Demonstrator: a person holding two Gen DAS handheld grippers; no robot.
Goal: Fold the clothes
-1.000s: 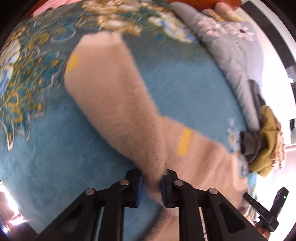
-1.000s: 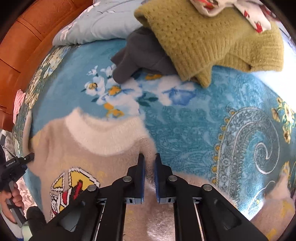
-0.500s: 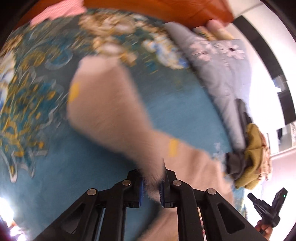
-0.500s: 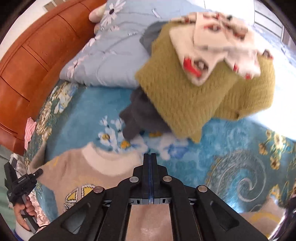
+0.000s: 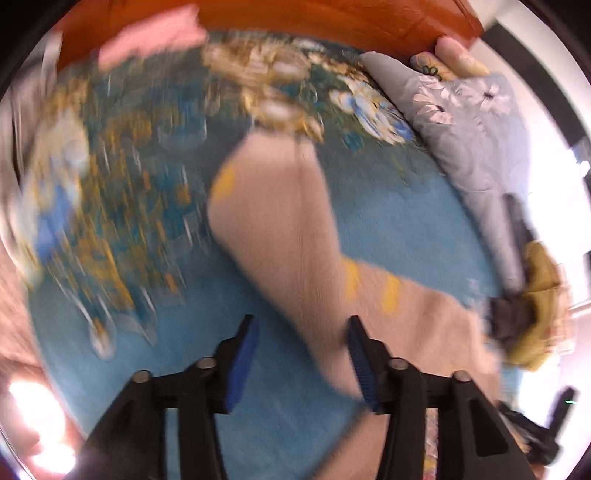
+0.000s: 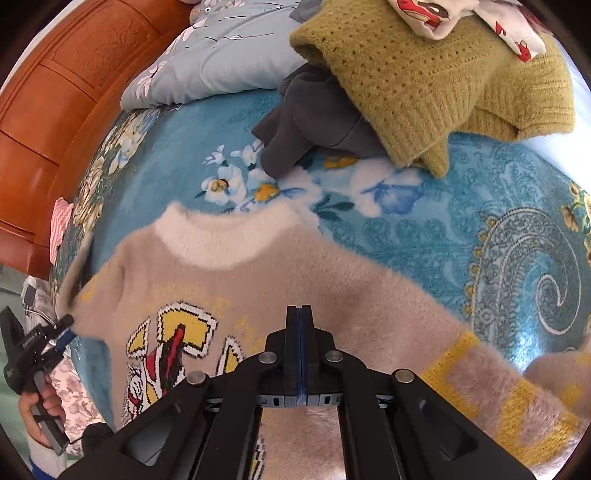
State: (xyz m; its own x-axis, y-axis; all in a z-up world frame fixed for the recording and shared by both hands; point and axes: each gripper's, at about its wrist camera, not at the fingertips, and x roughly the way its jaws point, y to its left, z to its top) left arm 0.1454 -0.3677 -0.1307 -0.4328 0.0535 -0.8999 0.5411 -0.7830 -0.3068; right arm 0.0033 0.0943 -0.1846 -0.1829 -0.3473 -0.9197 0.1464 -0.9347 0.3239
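While the left view is smeared by blur, the right view is sharp, so fine detail comes from there.

Sweater: a fuzzy beige knitted sweater [image 6: 306, 280] with a cream collar, a yellow, white and red letter patch on the chest and yellow bands on the sleeve lies spread flat on the bed, collar toward the pile of clothes.
Sleeve: in the left view one beige sleeve [image 5: 280, 229] runs away from the camera across the blanket, toward the headboard.
Left gripper [image 5: 303, 354]: jaws opening; the sleeve's edge lies between the blue pads, touching the right-hand pad [image 5: 364, 365] and clear of the other, so it is released.
Right gripper [image 6: 300, 314]: jaws clenched flat together over the sweater's chest; whether any fabric is pinched between them cannot be told.
Blanket: a plush blue blanket [image 6: 443, 229] with floral and paisley print covers the bed under the sweater.
Pile: an olive-yellow chunky knit [image 6: 424, 81] sits on a dark grey garment [image 6: 314, 122], with a white and red printed cloth [image 6: 472, 14] on top, beyond the collar.
Pillow: a pale blue flowered pillow [image 6: 221, 62] rests against the carved orange-brown wooden headboard [image 6: 62, 96].
Hand: a person's hand [image 6: 40, 410] grips the left tool's handle at the left edge of the right view.
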